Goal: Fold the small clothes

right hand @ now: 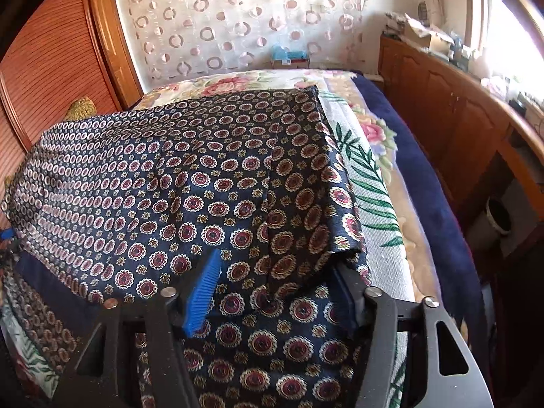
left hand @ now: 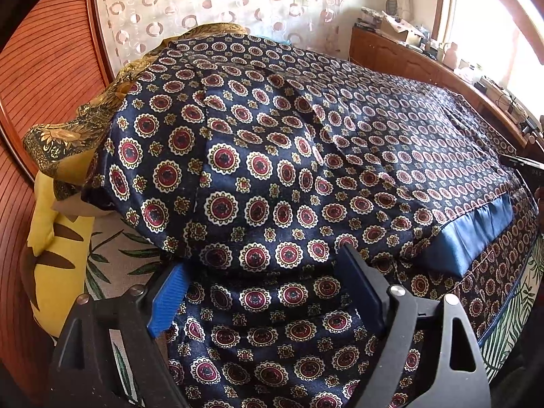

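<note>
Navy medallion-print garment (left hand: 272,156) lies folded over on the bed (right hand: 384,204), hiding most of the leaf-print cover; its far edge is cut off by the fisheye rim. Yellow pillow (left hand: 51,244) at left, half buried under a gold-print cloth (left hand: 85,125). Left claw (left hand: 261,289) angled down, jaws apart, fabric between them but not pinched. Right claw (right hand: 275,292) angled down, jaws apart over the fold's corner, right pad partly hidden by cloth
</note>
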Motion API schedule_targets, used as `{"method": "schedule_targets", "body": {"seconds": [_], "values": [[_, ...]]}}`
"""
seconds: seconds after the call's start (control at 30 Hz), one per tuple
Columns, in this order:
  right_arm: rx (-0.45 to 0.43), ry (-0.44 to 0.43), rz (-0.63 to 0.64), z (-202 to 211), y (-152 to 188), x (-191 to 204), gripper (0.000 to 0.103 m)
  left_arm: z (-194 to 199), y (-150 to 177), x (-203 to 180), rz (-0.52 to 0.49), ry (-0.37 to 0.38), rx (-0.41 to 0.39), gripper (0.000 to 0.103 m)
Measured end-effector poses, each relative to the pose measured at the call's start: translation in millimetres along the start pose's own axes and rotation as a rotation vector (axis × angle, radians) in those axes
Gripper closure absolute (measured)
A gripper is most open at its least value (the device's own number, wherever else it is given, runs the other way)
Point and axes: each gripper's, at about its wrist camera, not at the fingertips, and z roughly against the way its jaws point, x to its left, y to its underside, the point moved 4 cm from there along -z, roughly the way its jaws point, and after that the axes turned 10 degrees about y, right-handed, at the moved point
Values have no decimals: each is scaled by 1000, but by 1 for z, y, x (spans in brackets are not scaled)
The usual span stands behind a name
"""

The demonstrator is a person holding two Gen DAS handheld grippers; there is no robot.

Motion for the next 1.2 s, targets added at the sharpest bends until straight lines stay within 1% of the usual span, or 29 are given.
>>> {"method": "schedule_targets", "body": {"seconds": [0.13,0.2,0.27,0.37,0.4,0.43,0.5,0.57,0.67,0.73,0.77,0.8,0.83,0.87,0.93,1.0,1.07,1.2], "values": [[-3,36,49,-1,5,10,30,-1,0,0,-3,0,0,16],[-1,58,75,-1,6,16,24,-1,0,0,-4,-2,0,16],[5,48,70,-5,6,16,20,-2,-1,0,-4,-1,0,16],[7,45,69,-7,7,18,18,0,-1,0,-6,-11,-6,16],[7,50,74,-7,7,18,18,4,0,-2,-6,-30,-23,16],[7,53,76,-7,7,16,18,8,0,-3,-9,-34,-44,16],[9,47,73,-6,6,15,17,21,0,-10,-16,-11,-78,16],[9,46,73,-6,6,15,17,36,-1,-12,-18,-3,-121,18],[8,50,75,-5,5,16,16,60,-7,-8,4,-17,-187,26],[8,48,74,-4,5,15,16,74,-11,0,29,-26,-224,40],[8,49,75,-4,5,15,16,80,-13,6,40,-42,-243,43],[8,49,75,-4,5,15,16,85,-16,12,50,-63,-263,49],[8,49,75,-4,6,15,16,86,-18,18,58,-78,-270,54],[8,49,74,-4,6,15,16,87,-21,26,72,-92,-270,56],[8,49,75,-4,6,15,16,83,-24,34,82,-97,-261,64],[8,49,75,-4,6,15,16,77,-28,42,87,-94,-252,67],[7,49,75,-4,6,15,16,72,-31,46,98,-80,-254,67],[6,51,77,-3,6,13,16,55,-35,48,93,-108,-225,67]]}}
